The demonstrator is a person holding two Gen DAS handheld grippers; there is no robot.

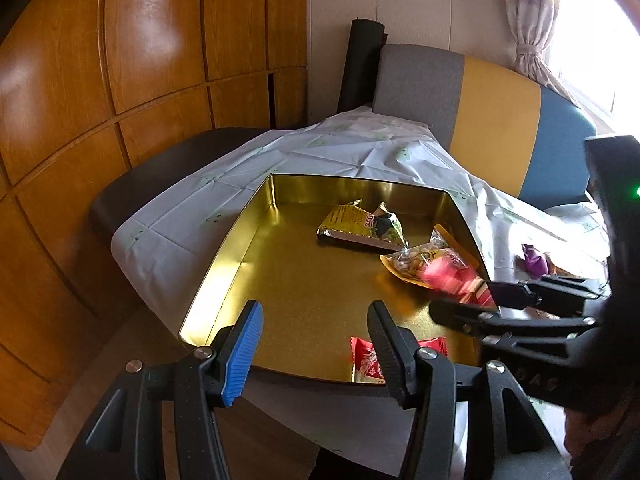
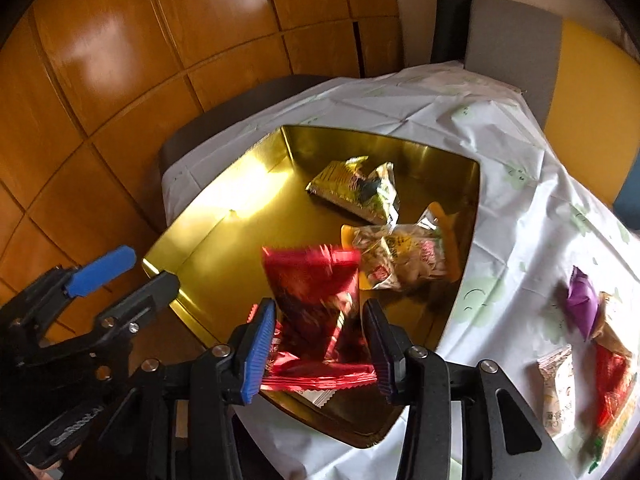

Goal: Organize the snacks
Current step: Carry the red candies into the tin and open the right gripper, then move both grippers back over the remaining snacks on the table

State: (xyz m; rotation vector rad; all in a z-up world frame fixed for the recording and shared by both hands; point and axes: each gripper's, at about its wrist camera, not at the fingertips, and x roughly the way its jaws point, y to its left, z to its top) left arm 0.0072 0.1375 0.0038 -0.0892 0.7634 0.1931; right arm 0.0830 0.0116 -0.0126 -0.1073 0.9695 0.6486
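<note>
A table under a white cloth (image 2: 500,184) carries a wide gold tin (image 1: 248,240), its lid off, which takes up most of both views. Inside it lie a yellow-green packet (image 2: 356,188) toward the far wall, a clear bag of pale snacks (image 2: 404,256) beside the right wall, and a small red-and-white packet (image 1: 364,356) near the front rim. So by my reckoning three snacks are already stowed.

A fourth, a red foil packet (image 2: 316,292), is blurred in the air above the tin, in front of the right claw (image 2: 320,344); the claw's jaws stand apart and seem not to press it, so it looks released and dropping in.

The left claw (image 1: 316,332) hangs open and empty over the tin's near edge.

Still left on the cloth to the right: a purple sweet (image 2: 582,300) and a few mixed packets (image 2: 560,388), so the job seems roughly half done.
</note>
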